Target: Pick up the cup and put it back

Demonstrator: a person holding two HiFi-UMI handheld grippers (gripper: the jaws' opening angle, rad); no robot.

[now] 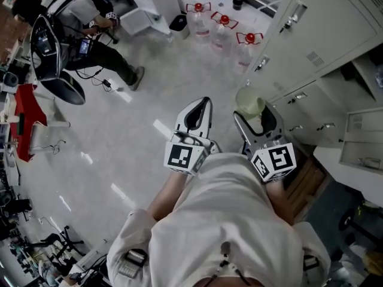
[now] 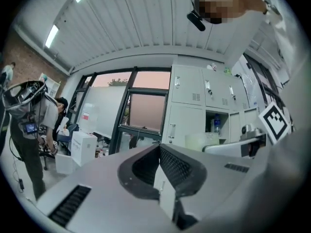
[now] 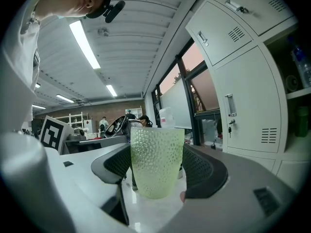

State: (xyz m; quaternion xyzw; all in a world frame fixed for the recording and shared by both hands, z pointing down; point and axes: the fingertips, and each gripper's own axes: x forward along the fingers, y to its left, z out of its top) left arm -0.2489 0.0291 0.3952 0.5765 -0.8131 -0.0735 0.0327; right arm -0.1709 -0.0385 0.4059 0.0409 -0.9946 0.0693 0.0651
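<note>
1. The person holds two tools: the left gripper point(image 2: 159, 152) and the right gripper point(image 3: 156, 152).
2. The left gripper's jaws are pressed together, with nothing between them.
3. The right gripper's jaws pinch one cup point(image 3: 156, 178), with one jaw on each side of it.
4. The cup is pale green and bumpy. It stands upright in the jaws, up in the air above the floor point(image 1: 119, 136) and near the lockers point(image 1: 323, 34).
5. There are two marker cubes point(image 1: 184, 156) point(image 1: 274, 160) — one on each gripper.
6. Three jugs point(image 1: 198, 18) point(image 1: 223, 27) point(image 1: 248, 45) with red tops stand on the floor by the lockers, well apart from the cup.
7. A person point(image 1: 102, 52) in dark trousers sits far off — at the top left of the head view.
</note>
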